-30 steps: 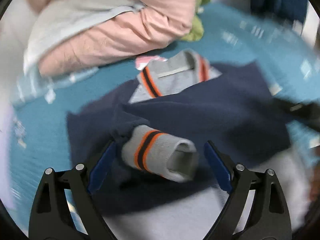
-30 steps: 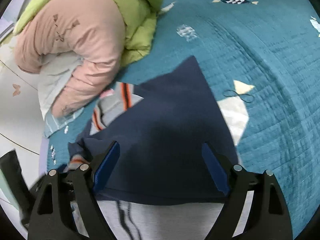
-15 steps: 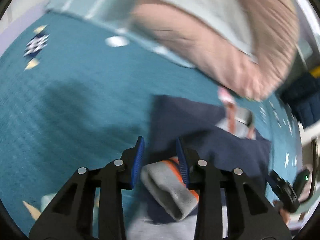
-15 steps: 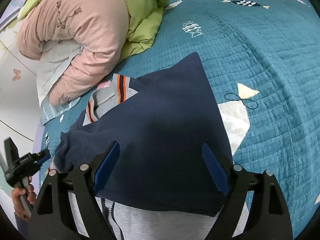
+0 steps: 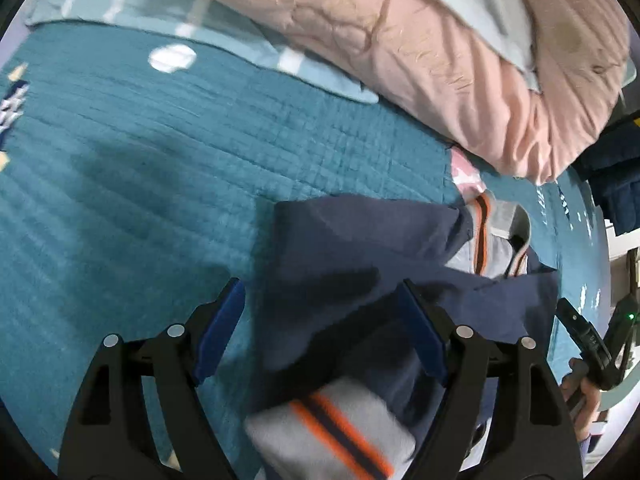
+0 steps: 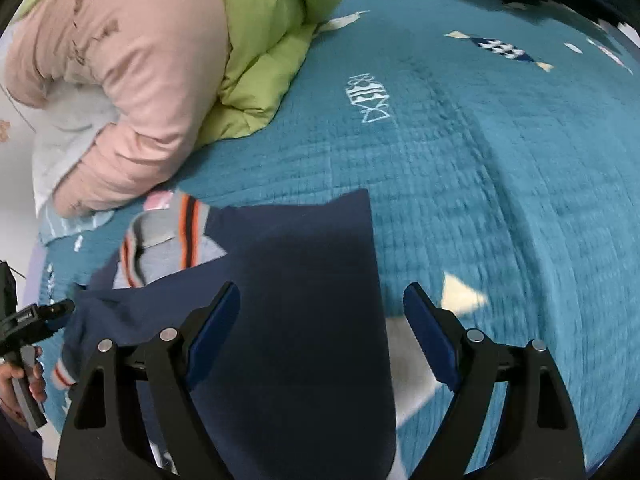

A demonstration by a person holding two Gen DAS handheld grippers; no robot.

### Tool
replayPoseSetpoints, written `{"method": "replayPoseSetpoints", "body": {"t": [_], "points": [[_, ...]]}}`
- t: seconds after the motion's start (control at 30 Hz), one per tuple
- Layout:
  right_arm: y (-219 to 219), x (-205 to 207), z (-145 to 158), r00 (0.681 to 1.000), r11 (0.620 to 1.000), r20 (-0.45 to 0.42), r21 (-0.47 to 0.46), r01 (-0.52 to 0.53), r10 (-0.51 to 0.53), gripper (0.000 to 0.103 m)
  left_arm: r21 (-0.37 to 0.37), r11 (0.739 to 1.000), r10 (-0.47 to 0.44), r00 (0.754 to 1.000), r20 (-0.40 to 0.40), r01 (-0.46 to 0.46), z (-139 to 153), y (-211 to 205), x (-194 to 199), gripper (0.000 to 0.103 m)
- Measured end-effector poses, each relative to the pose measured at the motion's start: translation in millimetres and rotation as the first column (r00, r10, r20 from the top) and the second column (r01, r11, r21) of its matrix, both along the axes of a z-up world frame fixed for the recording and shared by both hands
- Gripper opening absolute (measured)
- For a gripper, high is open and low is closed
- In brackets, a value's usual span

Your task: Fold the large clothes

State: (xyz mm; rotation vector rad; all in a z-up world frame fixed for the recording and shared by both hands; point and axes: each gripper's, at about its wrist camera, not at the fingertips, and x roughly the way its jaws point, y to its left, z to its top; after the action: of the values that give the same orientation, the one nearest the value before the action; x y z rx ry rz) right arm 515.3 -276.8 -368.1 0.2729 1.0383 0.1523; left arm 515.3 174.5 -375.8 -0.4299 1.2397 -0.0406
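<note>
Navy sweatshirt [image 5: 360,256], ribbed grey cuff [image 5: 332,428], quilted teal bedspread [image 5: 132,168]

- The left claw [image 5: 320,328] stands wide open; half a second ago its fingers were pinched near together over the grey cuff [image 5: 332,432].
- That cuff, with its orange and dark stripes, now lies low between the left fingers, nearer the camera than a second ago, with a navy fold of the sweater [image 5: 360,256] over it.
- In the right wrist view the sweater [image 6: 304,320] reaches less far to the right: its edge now runs between the right claw [image 6: 322,320] fingers, baring more of the bed's teal quilt [image 6: 500,184] and its white patch [image 6: 460,296].
</note>
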Motion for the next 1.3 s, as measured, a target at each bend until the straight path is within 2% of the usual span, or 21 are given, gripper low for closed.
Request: {"method": "replayPoseSetpoints", "body": {"t": [0.17,0.23,0.27,0.3,0.37,0.4,0.5,0.53,0.77,1.1,1.3], "points": [[-7,33,-24,0.997,0.996,-0.078,0.093,-0.009,0.017,0.080,0.043,0.998,-0.046,0.999,0.000,0.046,-16,-9,14,0.078],[-10,39,-31,0.995,0.995,-0.098,0.101,0.006,0.003,0.072,0.037,0.998,-0.051,0.999,-0.011,0.051,-17,-8,19,0.077],[-11,40,-31,0.996,0.993,-0.089,0.115,0.000,0.010,0.068,0.036,0.998,-0.052,0.999,-0.014,0.053,-17,-7,21,0.071],[-12,41,-29,0.997,0.989,-0.079,0.144,-0.015,0.027,0.051,0.041,0.998,-0.055,0.998,-0.014,0.055,-16,-6,22,0.066],[-10,43,-28,0.993,0.975,-0.093,0.216,-0.047,0.068,0.029,0.016,0.998,-0.065,0.998,-0.005,0.065,-13,-2,23,0.040],[-9,44,-27,0.992,0.974,-0.094,0.220,-0.060,0.083,0.021,0.008,0.998,-0.063,0.998,-0.001,0.063,-12,0,22,0.037],[-4,42,-22,0.989,0.978,-0.095,0.189,-0.090,0.109,0.010,0.010,0.998,-0.064,0.998,0.015,0.064,-8,1,18,0.023],[-3,41,-19,0.991,0.978,-0.086,0.192,-0.085,0.103,0.008,0.007,0.998,-0.060,0.998,0.023,0.060,-4,2,15,0.015],[4,17,25,0.994,0.980,0.015,0.168,-0.107,0.106,0.005,0.009,0.997,-0.077,0.992,0.102,0.077,35,0,-5,0.009],[6,-34,81,0.988,0.982,0.076,0.124,-0.143,0.135,0.005,-0.015,0.996,-0.088,0.973,0.214,0.093,99,-16,-67,0.008],[0,-91,111,0.983,0.977,0.105,0.133,-0.165,0.152,0.005,-0.033,0.994,-0.091,0.957,0.276,0.104,134,-22,-133,0.008]]}}
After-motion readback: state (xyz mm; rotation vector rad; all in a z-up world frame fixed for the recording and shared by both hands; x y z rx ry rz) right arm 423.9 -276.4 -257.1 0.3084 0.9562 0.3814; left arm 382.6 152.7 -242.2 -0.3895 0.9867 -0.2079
